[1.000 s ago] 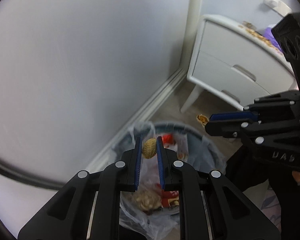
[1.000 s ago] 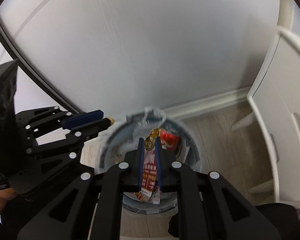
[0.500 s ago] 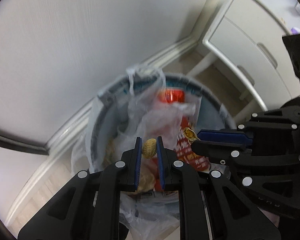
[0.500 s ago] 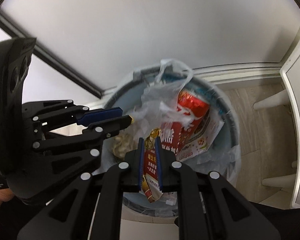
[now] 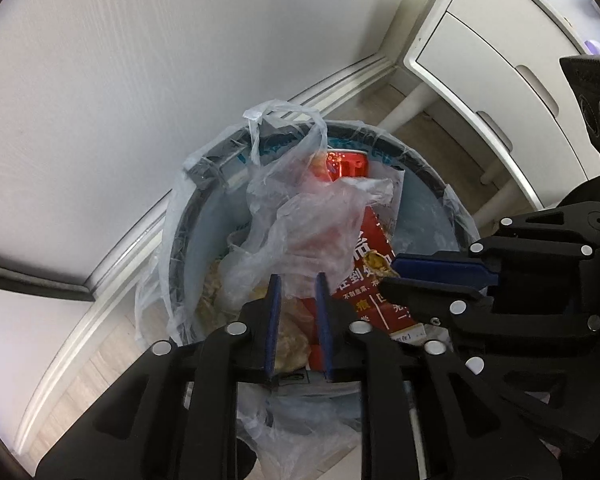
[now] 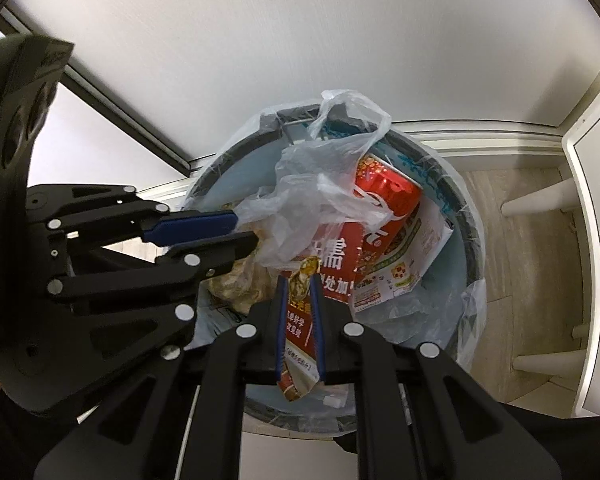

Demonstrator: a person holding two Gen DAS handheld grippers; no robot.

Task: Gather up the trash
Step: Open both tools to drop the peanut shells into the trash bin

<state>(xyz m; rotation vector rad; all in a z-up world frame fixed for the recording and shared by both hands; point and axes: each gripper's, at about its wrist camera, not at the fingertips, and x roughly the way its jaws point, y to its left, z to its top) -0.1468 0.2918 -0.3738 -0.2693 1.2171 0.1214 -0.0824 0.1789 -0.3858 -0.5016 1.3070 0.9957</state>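
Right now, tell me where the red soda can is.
The red soda can lies tilted in the lined trash bin, toward its far wall side, partly under the clear plastic bag and resting on printed red packaging.

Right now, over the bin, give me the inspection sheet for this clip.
Surface: pale wood floor.
Job's things: lined trash bin holding a red can, printed cartons, a clear plastic bag and shells; red snack wrapper above it.
Clutter: nothing seen outside the bin.
Grippers: left gripper opening, nothing between its fingers; right gripper shut on the snack wrapper.
Cables: nothing seen.
Surroundings: white wall, baseboard, white drawer cabinet.
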